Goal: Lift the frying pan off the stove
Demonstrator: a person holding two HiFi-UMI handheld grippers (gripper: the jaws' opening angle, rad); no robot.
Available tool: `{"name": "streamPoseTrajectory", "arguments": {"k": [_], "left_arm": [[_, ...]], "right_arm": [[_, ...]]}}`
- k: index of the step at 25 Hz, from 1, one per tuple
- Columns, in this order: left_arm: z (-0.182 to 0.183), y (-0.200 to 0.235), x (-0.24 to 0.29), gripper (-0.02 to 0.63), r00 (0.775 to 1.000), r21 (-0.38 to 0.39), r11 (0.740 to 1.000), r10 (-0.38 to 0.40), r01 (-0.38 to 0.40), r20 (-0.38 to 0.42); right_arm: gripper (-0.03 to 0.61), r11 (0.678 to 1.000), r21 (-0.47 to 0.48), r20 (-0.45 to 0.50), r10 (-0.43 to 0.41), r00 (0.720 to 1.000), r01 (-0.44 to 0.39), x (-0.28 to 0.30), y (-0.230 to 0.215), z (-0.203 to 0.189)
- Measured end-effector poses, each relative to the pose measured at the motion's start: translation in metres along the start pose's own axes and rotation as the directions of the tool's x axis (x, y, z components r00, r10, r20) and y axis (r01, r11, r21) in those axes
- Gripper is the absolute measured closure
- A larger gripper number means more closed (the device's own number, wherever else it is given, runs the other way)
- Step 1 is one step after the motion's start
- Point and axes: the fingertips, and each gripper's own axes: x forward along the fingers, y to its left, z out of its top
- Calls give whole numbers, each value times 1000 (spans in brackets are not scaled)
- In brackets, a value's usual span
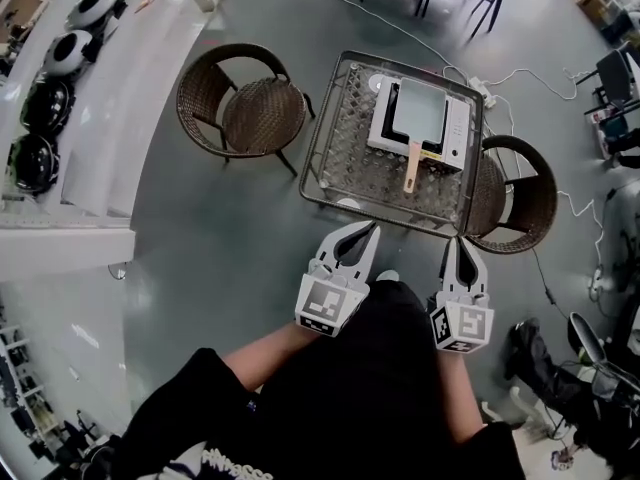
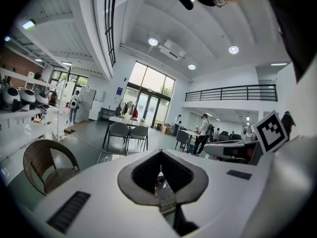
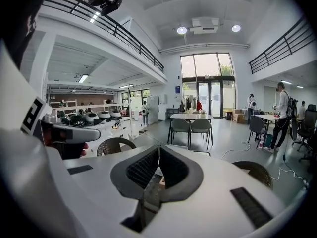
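Note:
A square grey frying pan [image 1: 420, 108] with a wooden handle [image 1: 411, 168] sits on a white stove [image 1: 455, 133]. The stove stands on a glass table with a wire rim [image 1: 330, 138], and the handle points toward me. Both grippers hang short of the table's near edge and touch nothing. My left gripper [image 1: 368, 230] is shut and empty, its tips meeting in the left gripper view [image 2: 160, 152]. My right gripper [image 1: 462, 244] also has its jaws together with nothing between them [image 3: 158, 147]. Through both jaw gaps only a sliver of the table shows.
A wicker chair [image 1: 250, 108] stands left of the table and another [image 1: 520, 198] is tucked at its right. A white counter [image 1: 100, 118] with round cookers runs along the left. Cables [image 1: 540, 78] lie on the floor at the right. Further tables and chairs [image 3: 190, 125] stand behind.

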Motion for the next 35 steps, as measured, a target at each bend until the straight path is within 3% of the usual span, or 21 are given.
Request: {"name": "streamPoseTrajectory", "arguments": {"k": [11,23,35], "left_arm": [[-18,6,25,598,997,-2,997,74,-74,-39],[14,23,142,598,990,19,991,133,-133,-51],[-13,25,222,598,964,9,974,224,-225,-145]], "right_arm": [[546,998,37,-3,47,999,-46,32,-15,-11],[548,990,56,31,127,991,-128,117,-92,36],[547,976,60,27,210,977,-211,183,-158,46]]}}
